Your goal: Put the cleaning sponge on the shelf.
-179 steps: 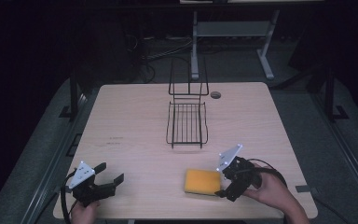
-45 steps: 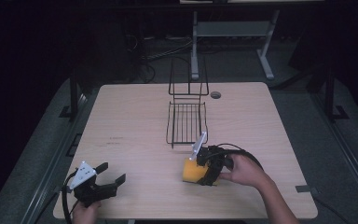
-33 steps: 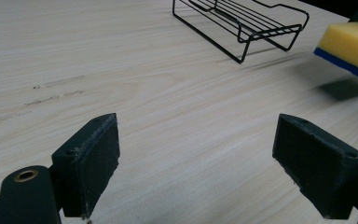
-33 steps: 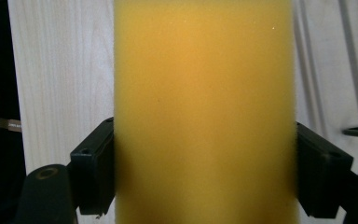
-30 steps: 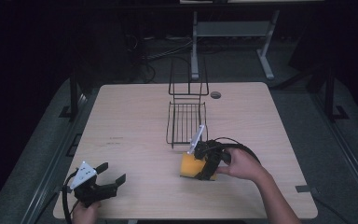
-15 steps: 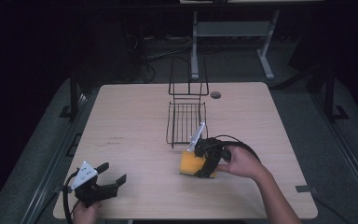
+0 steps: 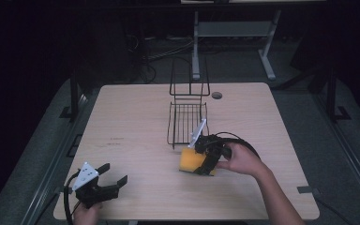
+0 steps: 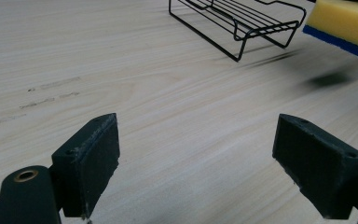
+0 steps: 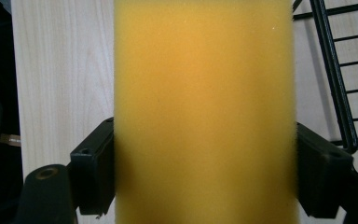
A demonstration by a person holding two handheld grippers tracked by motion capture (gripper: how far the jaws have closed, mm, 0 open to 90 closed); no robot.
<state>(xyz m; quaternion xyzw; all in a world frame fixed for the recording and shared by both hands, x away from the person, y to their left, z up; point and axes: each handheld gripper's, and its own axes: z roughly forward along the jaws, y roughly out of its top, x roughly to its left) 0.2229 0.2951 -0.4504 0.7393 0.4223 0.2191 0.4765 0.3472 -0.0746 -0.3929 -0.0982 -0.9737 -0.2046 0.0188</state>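
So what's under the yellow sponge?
The sponge is lifted, held by the right gripper. Under it is bare wooden table with its dark shadow. The sponge's underside is a blue layer.

I am working at a pale wooden desk (image 7: 136, 117) that is sitting on grey carpet (image 7: 351, 154); behind it, a white metal frame (image 7: 234, 33) and cables (image 7: 168, 47) are fading into darkness.

sponge (image 7: 191, 160): yellow, blue underside | lifted off table, tilted | just before wire rack (image 7: 186, 123)
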